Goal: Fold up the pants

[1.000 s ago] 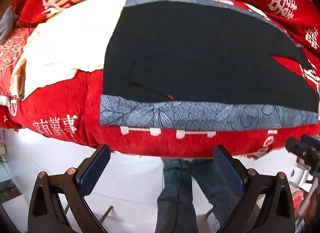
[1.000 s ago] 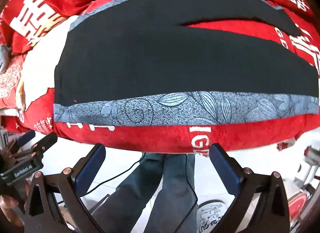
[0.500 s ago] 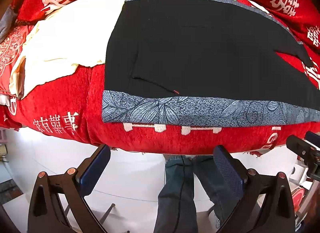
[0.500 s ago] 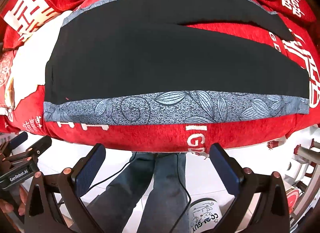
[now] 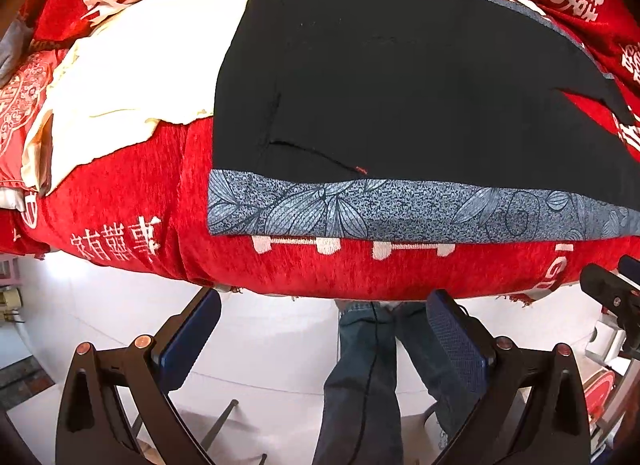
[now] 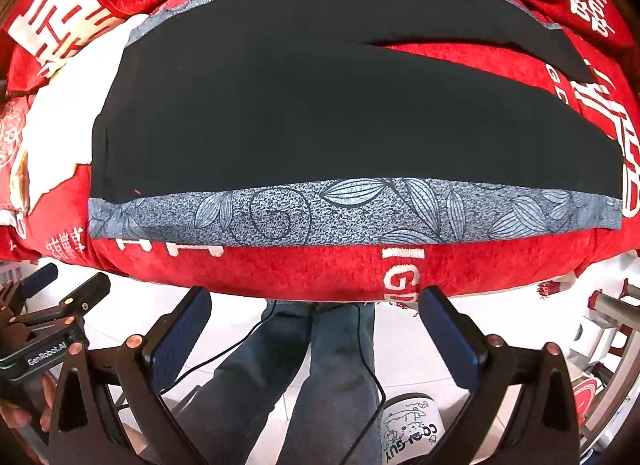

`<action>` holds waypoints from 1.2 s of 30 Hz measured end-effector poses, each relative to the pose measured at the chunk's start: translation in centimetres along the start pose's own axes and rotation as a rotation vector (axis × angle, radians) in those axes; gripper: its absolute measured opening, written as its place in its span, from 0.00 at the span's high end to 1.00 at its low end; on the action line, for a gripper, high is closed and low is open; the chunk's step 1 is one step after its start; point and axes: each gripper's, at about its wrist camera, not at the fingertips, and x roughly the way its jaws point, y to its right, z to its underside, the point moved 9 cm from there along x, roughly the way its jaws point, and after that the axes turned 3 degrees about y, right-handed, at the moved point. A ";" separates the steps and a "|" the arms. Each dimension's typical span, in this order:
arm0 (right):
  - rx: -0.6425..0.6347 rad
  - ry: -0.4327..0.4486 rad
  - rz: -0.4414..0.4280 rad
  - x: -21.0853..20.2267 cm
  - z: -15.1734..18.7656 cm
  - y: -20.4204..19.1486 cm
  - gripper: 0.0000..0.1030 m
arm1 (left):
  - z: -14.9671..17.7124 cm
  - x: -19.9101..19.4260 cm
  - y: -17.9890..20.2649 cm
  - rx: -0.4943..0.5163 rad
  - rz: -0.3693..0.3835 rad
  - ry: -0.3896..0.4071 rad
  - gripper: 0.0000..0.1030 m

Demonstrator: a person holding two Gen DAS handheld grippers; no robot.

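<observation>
Black pants (image 6: 320,113), one pair, spread flat on a red blanket (image 6: 280,269).
One grey leaf-print stripe (image 6: 340,213) runs along the near edge of the pants, a second along the far edge; two legs part toward the right; one cream cloth (image 5: 140,65) lies left, touching the waist end; left gripper (image 5: 320,339) and right gripper (image 6: 314,335), two in all, hang off the near edge with jaws wide apart, holding nothing.

Both wrist cams face pants (image 5: 400,85) (image 6: 320,105) from bed's near edge.
</observation>
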 end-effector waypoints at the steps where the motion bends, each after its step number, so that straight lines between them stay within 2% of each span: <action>1: 0.000 0.000 0.000 0.0 0.0 0.0 0.00 | 0.0 0.0 0.0 -0.001 0.001 -0.003 0.00; 36: 0.011 0.006 -0.006 0.5 -0.1 0.6 0.00 | 0.1 0.6 0.3 0.013 -0.015 -0.012 0.00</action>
